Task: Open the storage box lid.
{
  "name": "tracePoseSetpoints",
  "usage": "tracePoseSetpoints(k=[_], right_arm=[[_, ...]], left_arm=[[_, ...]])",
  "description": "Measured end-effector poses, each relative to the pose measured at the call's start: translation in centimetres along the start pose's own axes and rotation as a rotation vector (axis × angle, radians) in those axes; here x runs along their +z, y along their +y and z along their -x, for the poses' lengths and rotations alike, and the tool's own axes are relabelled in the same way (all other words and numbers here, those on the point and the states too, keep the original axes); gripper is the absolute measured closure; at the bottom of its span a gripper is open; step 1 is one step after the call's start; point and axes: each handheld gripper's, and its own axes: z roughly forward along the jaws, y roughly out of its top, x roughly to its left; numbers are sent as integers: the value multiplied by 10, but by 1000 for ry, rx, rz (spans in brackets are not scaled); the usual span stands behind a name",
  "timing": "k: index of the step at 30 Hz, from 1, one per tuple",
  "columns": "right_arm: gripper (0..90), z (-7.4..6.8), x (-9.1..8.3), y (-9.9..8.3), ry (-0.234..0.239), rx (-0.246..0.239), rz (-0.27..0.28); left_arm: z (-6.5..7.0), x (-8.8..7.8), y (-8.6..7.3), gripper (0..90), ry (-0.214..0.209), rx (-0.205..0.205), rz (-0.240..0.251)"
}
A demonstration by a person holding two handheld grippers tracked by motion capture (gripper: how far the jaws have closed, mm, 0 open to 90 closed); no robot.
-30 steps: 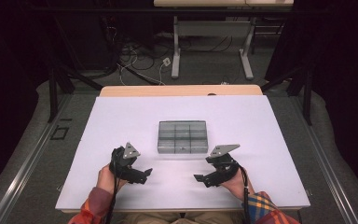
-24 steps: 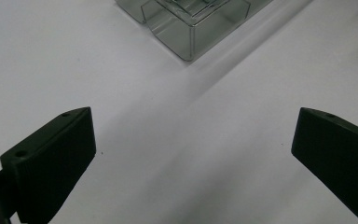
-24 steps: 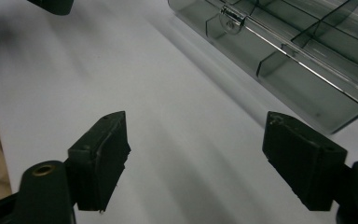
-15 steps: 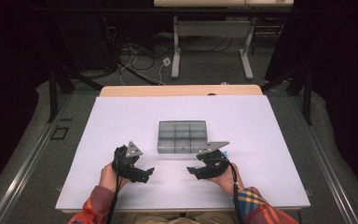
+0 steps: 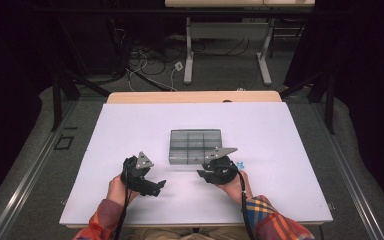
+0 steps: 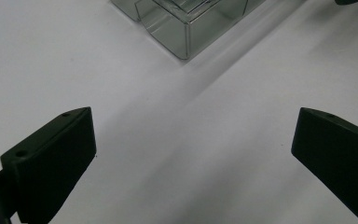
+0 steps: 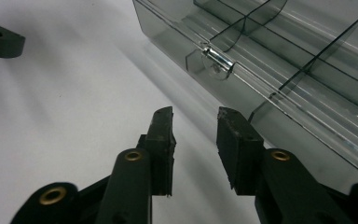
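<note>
Right tongs (image 7: 195, 126), closing empty, just beside clear box's (image 7: 279, 70) latch (image 7: 218, 60).

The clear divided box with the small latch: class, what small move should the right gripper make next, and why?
Probably ease the right gripper forward to the latch on the box. Its jaws have just been closing, nothing lies between them, and they point at the box's front wall just short of that latch. The left gripper waits wide open.

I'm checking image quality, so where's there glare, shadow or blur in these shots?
High view: dark surroundings, evenly lit white table. Left gripper view: soft shadow streaks, glints on the clear box. Right gripper view: bright glint on the latch, near parts of the right gripper blurred.
</note>
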Motion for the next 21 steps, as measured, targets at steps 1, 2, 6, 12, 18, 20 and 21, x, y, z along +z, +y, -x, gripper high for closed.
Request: tracePoseSetpoints(k=[1,2,6,12,18,20,21], right_arm=[[683,0,0,1,0,-1,-4],[693,1,1,2,1,3,-6],[723,5,1,4,-7,14,6],[766,11,5,5,-9,42,12],[819,9,12,5,-12,52,1],[835,8,14,5,-19,58,14],[844,8,14,5,-23,60,19]], left_arm=[[0,0,0,0,1,-1,1],[0,0,0,0,2,-1,1],[-1,0,-1,0,5,1,-1],[0,1,0,0,4,-2,-1],[0,1,0,0,5,2,0],[0,1,0,0,5,4,-1],[0,1,0,0,5,3,3]])
